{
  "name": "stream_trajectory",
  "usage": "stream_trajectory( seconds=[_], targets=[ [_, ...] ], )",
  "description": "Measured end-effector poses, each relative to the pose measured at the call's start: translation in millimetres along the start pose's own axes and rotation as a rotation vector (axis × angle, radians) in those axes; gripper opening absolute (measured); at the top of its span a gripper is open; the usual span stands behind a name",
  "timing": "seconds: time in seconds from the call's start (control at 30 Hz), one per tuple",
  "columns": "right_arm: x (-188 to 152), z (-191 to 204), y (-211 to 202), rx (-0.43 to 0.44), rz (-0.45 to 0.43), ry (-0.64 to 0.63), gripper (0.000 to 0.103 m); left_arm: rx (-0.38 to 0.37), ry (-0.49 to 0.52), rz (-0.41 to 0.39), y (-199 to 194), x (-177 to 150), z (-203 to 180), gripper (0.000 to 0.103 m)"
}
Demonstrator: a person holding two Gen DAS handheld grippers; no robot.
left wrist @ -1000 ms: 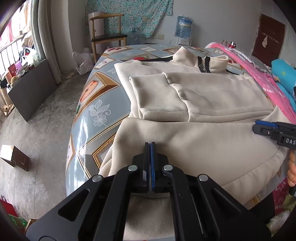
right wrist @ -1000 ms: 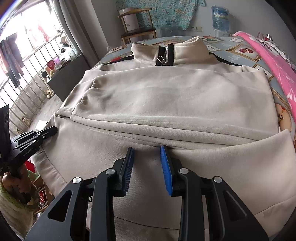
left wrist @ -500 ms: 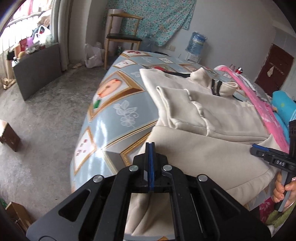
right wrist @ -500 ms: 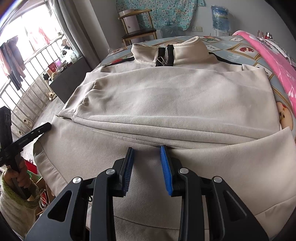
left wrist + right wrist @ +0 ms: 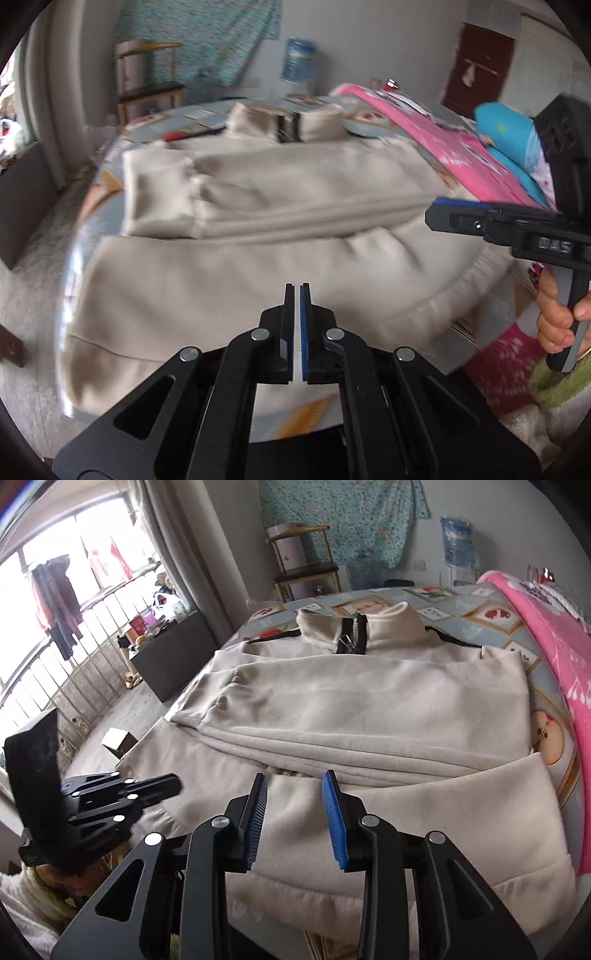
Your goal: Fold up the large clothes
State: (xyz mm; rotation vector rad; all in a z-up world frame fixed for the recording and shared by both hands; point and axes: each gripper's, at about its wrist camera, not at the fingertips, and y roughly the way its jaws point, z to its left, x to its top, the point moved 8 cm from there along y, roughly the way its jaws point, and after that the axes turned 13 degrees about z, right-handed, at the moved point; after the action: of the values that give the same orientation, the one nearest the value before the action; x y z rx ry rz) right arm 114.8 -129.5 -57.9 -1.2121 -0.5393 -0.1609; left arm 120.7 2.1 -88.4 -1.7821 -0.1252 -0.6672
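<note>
A cream zip-collar sweatshirt lies flat on the bed, both sleeves folded across its chest, collar at the far end. It also shows in the right wrist view. My left gripper is shut with nothing between its pads and hovers above the near hem. My right gripper is open and empty above the lower body of the sweatshirt. The right gripper shows in the left wrist view over the hem's right side. The left gripper shows in the right wrist view at the hem's left corner.
The bed has a patterned blue sheet. A pink blanket and a blue pillow lie along its right side. A wooden chair and a water bottle stand by the far wall. A small box lies on the floor at left.
My left gripper has swung from the bed's left edge back toward the middle of the near hem, still shut. My right gripper has stayed open over the sweatshirt.
</note>
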Motion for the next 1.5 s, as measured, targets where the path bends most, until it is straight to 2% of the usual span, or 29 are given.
stream_trajectory(
  seconds=[0.07,0.13,0.2,0.23,0.37,0.47,0.57,0.63,0.77,0.93,1.17,1.23,1.3,1.37,1.5],
  targets=[
    [-15.9,17.3,-3.9,0.010,0.021,-0.067,0.031,-0.017,0.029,0.013,4.0,-6.1,-12.2,0.002],
    [-31.6,28.1,5.5,-0.027,0.063,-0.119,0.031,-0.017,0.050,0.023,7.7,-10.5,-18.3,0.002],
    [-42.4,26.8,25.0,-0.061,0.114,-0.126,0.031,-0.015,0.040,0.042,15.3,-14.7,-16.0,0.002],
    [-44.9,24.3,34.5,-0.044,0.125,-0.108,0.031,-0.010,0.026,0.048,19.9,-15.1,-12.2,0.002],
    [-39.5,9.4,49.3,0.016,0.095,-0.019,0.032,-0.031,-0.007,0.034,21.6,-11.4,-4.0,0.003],
    [-36.9,8.7,52.8,-0.015,0.074,-0.026,0.032,-0.020,0.001,0.026,15.5,-10.9,-4.5,0.003],
    [-33.3,9.3,55.3,-0.052,0.060,-0.037,0.032,-0.078,0.030,-0.001,4.0,-10.9,-16.3,0.003],
    [-29.7,8.3,56.9,-0.063,0.053,-0.030,0.032,-0.106,0.060,0.008,4.7,-12.4,-26.9,0.003],
    [-16.1,1.7,62.3,-0.088,0.037,-0.007,0.032,-0.067,0.081,0.049,21.8,-15.2,-33.9,0.003],
    [-0.7,-5.9,68.7,-0.128,0.033,-0.005,0.032,-0.076,0.035,0.048,25.4,-11.0,-26.9,0.004],
    [21.1,-20.1,76.1,-0.108,0.036,0.061,0.031,-0.058,0.007,0.039,37.5,7.8,-18.6,0.004],
    [19.5,-22.3,64.5,-0.090,0.030,0.093,0.030,-0.058,-0.005,0.042,41.1,13.5,-15.9,0.004],
    [15.1,-26.2,38.2,-0.073,-0.016,0.110,0.030,-0.065,-0.016,0.049,42.4,16.8,-13.9,0.004],
    [5.2,-37.8,22.1,-0.107,-0.012,0.124,0.030,-0.071,-0.018,0.047,43.1,18.1,-13.0,0.004],
    [-17.2,-82.6,23.8,-0.239,0.079,0.186,0.030,-0.078,-0.019,0.037,45.9,21.1,-12.6,0.004]
  ],
)
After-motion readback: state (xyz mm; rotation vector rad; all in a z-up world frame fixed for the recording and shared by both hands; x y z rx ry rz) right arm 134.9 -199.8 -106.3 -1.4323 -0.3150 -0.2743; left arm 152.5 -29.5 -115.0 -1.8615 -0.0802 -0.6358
